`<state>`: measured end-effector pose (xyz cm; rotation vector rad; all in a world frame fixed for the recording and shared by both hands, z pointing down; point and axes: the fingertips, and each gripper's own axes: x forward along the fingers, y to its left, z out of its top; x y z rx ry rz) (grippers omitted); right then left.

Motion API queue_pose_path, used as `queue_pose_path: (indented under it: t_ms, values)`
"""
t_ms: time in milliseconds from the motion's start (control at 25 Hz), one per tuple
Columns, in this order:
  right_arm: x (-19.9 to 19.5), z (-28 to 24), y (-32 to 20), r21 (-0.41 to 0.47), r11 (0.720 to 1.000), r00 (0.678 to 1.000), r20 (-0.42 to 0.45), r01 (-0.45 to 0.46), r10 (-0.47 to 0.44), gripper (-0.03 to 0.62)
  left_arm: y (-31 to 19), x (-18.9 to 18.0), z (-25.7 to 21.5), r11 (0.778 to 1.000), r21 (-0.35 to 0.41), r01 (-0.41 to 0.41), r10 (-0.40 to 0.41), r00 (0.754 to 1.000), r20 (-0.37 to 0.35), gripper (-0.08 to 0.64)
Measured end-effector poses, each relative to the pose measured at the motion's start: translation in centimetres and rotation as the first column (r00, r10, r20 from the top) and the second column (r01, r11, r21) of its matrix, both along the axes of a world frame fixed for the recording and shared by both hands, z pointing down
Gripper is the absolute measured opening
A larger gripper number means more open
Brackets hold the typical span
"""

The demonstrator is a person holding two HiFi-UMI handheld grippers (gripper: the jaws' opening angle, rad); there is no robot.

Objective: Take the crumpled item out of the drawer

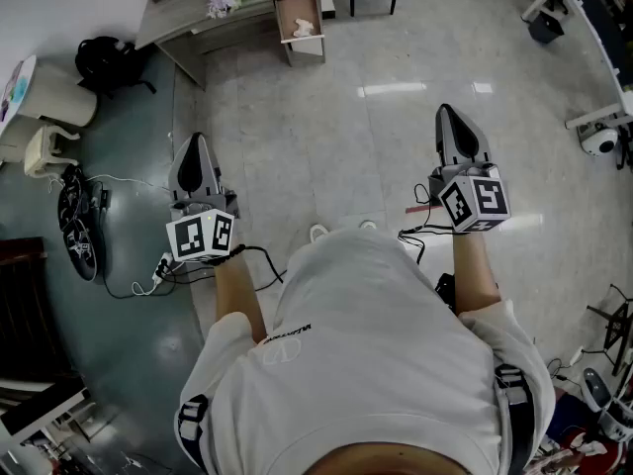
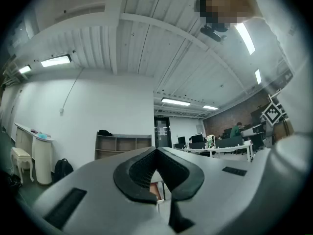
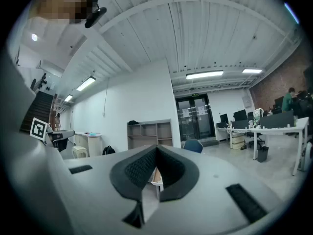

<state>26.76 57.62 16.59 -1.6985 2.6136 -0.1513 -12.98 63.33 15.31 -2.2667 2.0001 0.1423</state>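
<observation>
Across the floor, upper centre, the open drawer (image 1: pixel 297 8) holds the crumpled item (image 1: pixel 304 29); left gripper (image 1: pixel 198 142) and right gripper (image 1: pixel 446 114) are closed, empty. Best walk closer, opening one early.

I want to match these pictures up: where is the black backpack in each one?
Head view: backpack at upper left.
Left gripper view: lower left.
Right gripper view: just left of centre.
Shared landmark: the white stool near it.

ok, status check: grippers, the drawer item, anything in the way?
Left gripper and right gripper both shut, empty. Crumpled item in the open drawer, far ahead, untouched. Only floor between.
</observation>
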Motion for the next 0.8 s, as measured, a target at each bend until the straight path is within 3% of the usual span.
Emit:
queue_pose_path:
  t_ms: [320,800]
  values:
    - [-1.8,-0.3,0.1,0.007,1.000,0.999,0.041,0.001,-0.002,0.002,0.3,-1.3,0.3,1.000,0.004,-0.019,0.019,1.000,-0.023,0.000]
    - [-4.8,0.3,0.2,0.000,0.999,0.999,-0.018,-0.039,0.038,0.002,-1.0,-2.7,1.7,0.993,-0.012,-0.118,0.118,0.993,-0.022,0.000]
